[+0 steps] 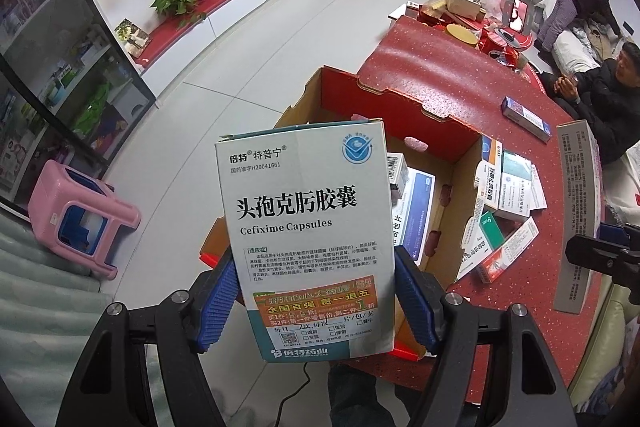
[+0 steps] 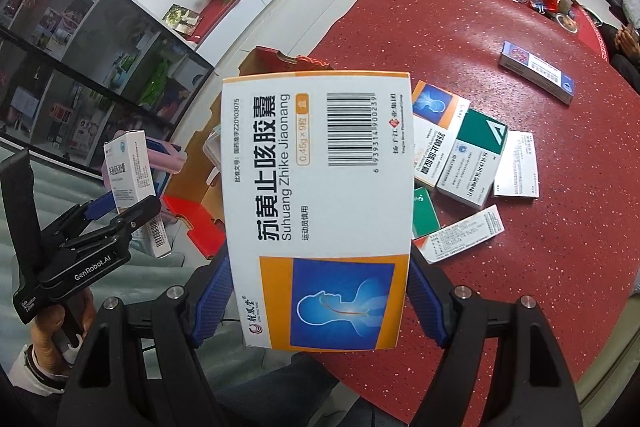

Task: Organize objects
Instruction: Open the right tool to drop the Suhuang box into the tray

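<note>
My left gripper (image 1: 316, 303) is shut on a white and teal Cefixime Capsules box (image 1: 308, 227), held upright above an open cardboard carton (image 1: 440, 163) with red flaps. Inside the carton lie a few medicine boxes (image 1: 416, 211). My right gripper (image 2: 318, 303) is shut on a white and orange Suhuang Zhike Jiaonang box (image 2: 320, 195) with a blue head picture. In the right wrist view the left gripper (image 2: 116, 211) shows at the left, holding its box (image 2: 128, 167) over the carton's edge (image 2: 200, 223). The right gripper's box (image 1: 580, 211) shows at the right edge of the left wrist view.
Several loose medicine boxes (image 2: 472, 163) lie in a pile on the red table (image 2: 520, 287); one blue box (image 2: 536, 71) sits apart. Clutter (image 1: 472, 11) crowds the table's far end. A pink stool (image 1: 76, 215) stands on the floor. Two people (image 1: 600, 95) are at the far right.
</note>
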`<state>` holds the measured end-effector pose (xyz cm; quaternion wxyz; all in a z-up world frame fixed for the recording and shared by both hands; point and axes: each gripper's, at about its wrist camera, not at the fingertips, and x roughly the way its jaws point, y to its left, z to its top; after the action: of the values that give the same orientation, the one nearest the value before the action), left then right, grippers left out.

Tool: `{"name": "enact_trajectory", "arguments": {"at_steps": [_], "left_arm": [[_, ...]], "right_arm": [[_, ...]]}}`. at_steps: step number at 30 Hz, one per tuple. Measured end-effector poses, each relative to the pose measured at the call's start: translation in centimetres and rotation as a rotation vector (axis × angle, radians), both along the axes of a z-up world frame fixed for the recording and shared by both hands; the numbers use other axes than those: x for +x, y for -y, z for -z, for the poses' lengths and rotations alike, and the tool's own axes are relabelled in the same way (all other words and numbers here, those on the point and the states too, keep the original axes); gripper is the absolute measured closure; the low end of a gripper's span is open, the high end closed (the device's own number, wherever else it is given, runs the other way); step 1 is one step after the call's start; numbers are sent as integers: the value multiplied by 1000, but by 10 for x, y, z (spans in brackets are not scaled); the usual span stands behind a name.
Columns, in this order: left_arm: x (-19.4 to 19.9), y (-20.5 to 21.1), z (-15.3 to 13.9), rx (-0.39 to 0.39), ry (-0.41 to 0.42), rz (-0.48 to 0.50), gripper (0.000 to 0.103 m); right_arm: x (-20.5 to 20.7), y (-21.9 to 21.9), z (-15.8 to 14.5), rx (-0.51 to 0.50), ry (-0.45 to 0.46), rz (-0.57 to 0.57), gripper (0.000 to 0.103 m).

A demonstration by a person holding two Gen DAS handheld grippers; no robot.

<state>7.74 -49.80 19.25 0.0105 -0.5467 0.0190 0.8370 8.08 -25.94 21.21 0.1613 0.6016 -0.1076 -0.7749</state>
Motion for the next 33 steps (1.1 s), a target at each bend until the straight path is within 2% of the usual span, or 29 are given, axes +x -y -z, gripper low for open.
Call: {"name": "enact_trajectory", "arguments": {"at_steps": [11,17,20,21,22,23,27,31,33], "left_arm": [[-9,1,11,9,31,4,26],[-27,-7,30,7,58,40,26],[-38,-7,42,81,69,49,25],[-41,-7,49,99,99,51,19],[-46,-8,58,108,135,53,6],[-47,-8,62,118,138,52,1],[-41,-12,63,171,112,69,0],[-34,-19,59,199,109,104,0],[-32,-26,56,211,112,121,0]], "right_arm": [[-20,17,11,-17,34,-36,25],[-57,47,27,-27,61,-90,25],[-79,63,49,-9,128,-137,25],[-83,63,56,18,145,-141,25],[-86,60,60,47,151,-134,25],[-86,55,60,53,145,-122,25],[-77,8,51,62,116,-41,21],[-65,-74,59,177,142,106,21],[-63,-109,64,185,155,185,21]]}}
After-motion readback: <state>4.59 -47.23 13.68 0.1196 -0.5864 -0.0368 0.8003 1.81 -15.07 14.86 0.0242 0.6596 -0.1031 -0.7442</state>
